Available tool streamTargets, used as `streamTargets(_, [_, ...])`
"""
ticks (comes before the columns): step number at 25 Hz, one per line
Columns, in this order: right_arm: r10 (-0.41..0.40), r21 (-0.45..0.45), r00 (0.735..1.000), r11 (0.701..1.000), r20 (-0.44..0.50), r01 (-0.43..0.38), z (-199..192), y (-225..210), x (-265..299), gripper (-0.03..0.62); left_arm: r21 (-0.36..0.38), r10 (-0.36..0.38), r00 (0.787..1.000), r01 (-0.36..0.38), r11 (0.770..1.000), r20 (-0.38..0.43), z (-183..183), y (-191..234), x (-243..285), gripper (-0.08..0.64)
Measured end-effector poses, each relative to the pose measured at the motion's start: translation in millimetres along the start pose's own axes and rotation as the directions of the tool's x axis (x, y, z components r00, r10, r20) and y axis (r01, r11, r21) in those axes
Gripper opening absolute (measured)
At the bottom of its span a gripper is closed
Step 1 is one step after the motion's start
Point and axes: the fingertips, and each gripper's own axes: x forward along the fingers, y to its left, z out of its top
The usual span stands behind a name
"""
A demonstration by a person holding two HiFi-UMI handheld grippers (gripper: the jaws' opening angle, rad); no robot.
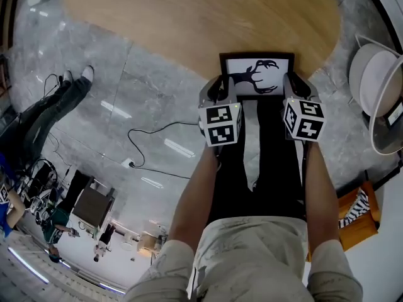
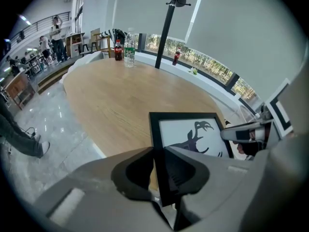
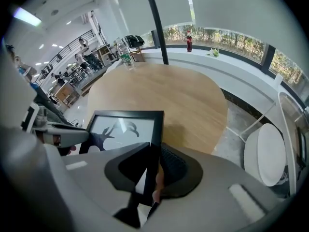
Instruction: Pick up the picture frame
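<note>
A black picture frame (image 1: 257, 74) with a dark antlered-deer silhouette on white sits over the near edge of the oval wooden table (image 1: 189, 17). My left gripper (image 1: 218, 92) grips the frame's left edge and my right gripper (image 1: 295, 88) grips its right edge. In the left gripper view the frame (image 2: 190, 132) runs between the grey jaws of the left gripper (image 2: 161, 170), which pinch its black border. In the right gripper view the frame (image 3: 123, 129) has its right border pinched in the right gripper (image 3: 152, 166). The opposite gripper shows beyond the frame in each gripper view.
Two bottles (image 2: 123, 50) stand at the table's far end beside a black pole (image 2: 166, 28). A white round chair (image 1: 373, 80) is at the right of the table, an orange stool (image 1: 356, 214) lower right. A cable (image 1: 151, 137) lies on the grey floor; people stand at the left.
</note>
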Motion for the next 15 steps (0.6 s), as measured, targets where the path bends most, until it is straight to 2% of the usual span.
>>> streamTargets(9, [-0.014, -0.018, 0.989, 1.0, 0.149, 0.017, 71.4, 11.2, -70.6, 0.072, 0.057, 0.0, 0.991, -0.008, 0.998, 0.135, 74.5, -16.0, -66.4, 0.083])
streamTargets(15, [-0.011, -0.059, 0.96, 0.998, 0.279, 0.028, 137.1, 20.6, -128.5, 0.072, 0.07, 0.009, 0.967, -0.027, 0.997, 0.255, 139.7, -29.3, -120.5, 0.082])
